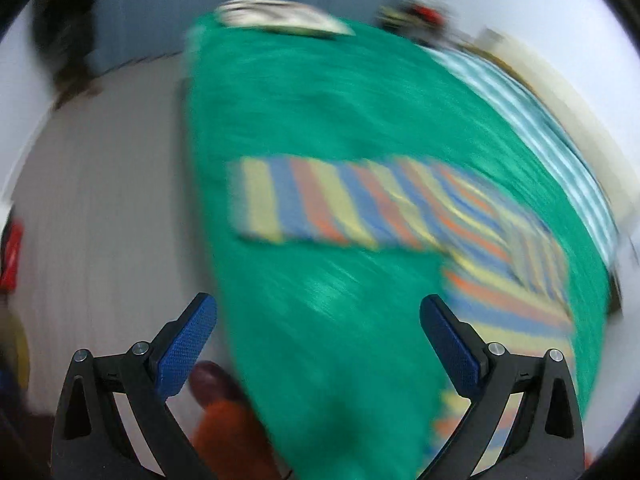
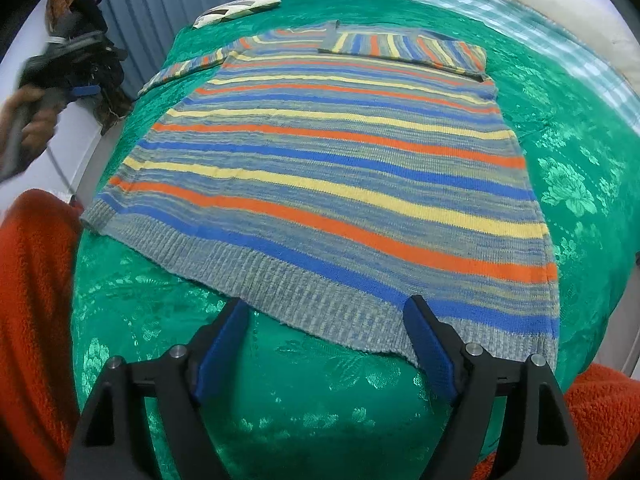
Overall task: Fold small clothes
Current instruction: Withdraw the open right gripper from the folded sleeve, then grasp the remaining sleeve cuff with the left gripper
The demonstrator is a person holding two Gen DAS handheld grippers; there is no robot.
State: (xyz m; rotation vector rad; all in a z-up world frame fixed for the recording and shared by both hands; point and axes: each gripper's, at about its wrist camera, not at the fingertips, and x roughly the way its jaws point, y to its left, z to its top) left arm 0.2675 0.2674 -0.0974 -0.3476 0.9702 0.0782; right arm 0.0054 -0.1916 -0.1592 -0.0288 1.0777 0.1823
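A knitted sweater (image 2: 340,160) with blue, orange and yellow stripes lies flat on the green bedspread (image 2: 280,392). Its right sleeve (image 2: 400,46) is folded across the top, and the left sleeve (image 2: 188,66) stretches out to the side. My right gripper (image 2: 326,304) is open at the near ribbed hem, fingertips straddling the hem's edge without pinching it. The left wrist view is motion-blurred. It shows the sweater (image 1: 360,204) ahead and to the right, and my left gripper (image 1: 318,300) open and empty above the bed's edge. In the right wrist view a hand holds the left gripper (image 2: 80,90) off the bed's left side.
A patterned pillow (image 2: 236,8) lies at the far end of the bed. A teal checked sheet (image 2: 520,12) runs along the right side. The person's orange fleece clothing (image 2: 32,280) fills the near corners. Pale floor (image 1: 112,180) lies left of the bed, with dark clothes hanging there (image 2: 100,60).
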